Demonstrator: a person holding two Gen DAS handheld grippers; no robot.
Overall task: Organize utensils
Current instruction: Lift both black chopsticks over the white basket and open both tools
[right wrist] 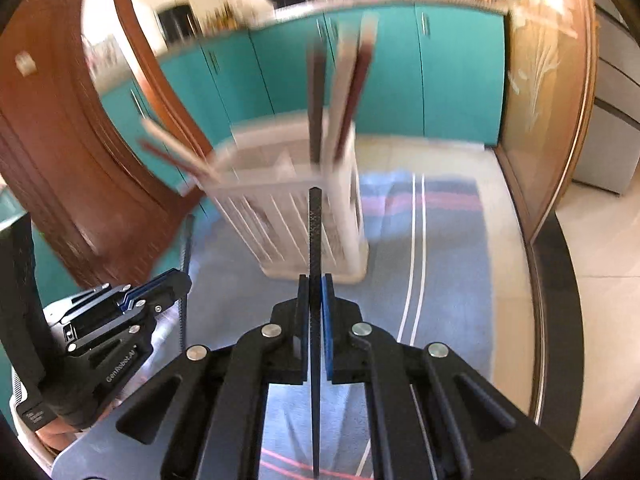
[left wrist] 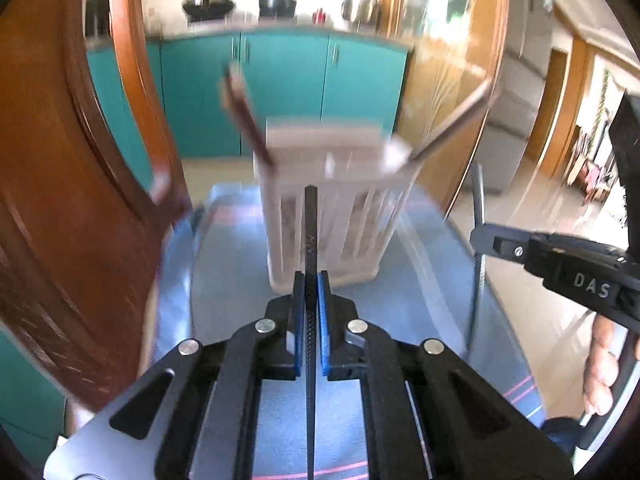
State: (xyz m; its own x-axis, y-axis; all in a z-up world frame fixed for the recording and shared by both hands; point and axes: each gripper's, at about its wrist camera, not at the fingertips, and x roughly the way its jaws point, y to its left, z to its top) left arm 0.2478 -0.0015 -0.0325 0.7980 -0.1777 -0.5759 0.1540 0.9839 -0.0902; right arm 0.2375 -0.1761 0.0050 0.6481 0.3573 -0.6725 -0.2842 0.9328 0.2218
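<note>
Each gripper, left (left wrist: 311,292) and right (right wrist: 316,292), is clamped on one black chopstick (left wrist: 311,232), both just before the white holder (left wrist: 332,208).

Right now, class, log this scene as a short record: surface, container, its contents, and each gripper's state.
surface: blue striped cloth
container: white slatted holder, upright on the cloth
contents: long utensils leaning out over the rim, blurred
left gripper: shut, holding nothing
right gripper: shut, holding nothing
</note>
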